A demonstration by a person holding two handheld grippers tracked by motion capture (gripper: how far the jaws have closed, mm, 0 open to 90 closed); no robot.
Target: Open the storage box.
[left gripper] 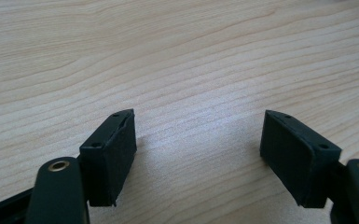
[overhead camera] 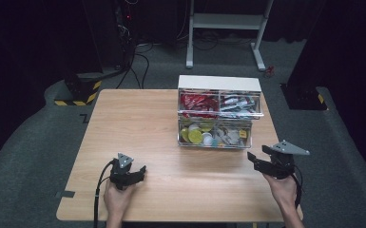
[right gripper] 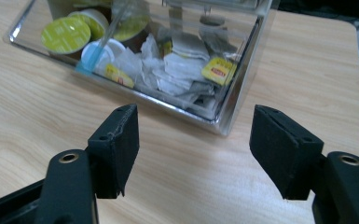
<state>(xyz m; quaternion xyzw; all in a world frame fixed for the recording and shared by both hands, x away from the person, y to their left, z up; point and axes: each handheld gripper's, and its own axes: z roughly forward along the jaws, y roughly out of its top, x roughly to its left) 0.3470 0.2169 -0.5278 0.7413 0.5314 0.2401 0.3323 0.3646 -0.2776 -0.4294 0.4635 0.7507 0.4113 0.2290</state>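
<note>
R gripper (overhead camera: 259, 161) raised off tabletop (overhead camera: 138, 123), jaws apart, empty, aimed at clear organizer (overhead camera: 217, 118) front corner, L gripper (overhead camera: 132, 172) low, jaws released

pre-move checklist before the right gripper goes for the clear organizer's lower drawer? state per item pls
1. Right gripper empty, jaws apart: ok.
2. Left gripper empty, jaws apart, low over the table: ok.
3. Lower drawer faces the right gripper, nothing between: ok.
4. Lower drawer open, tea bags and green-lidded cups reachable: ok.
5. Upper drawer overhanging the lower one: cannot tell.
</note>
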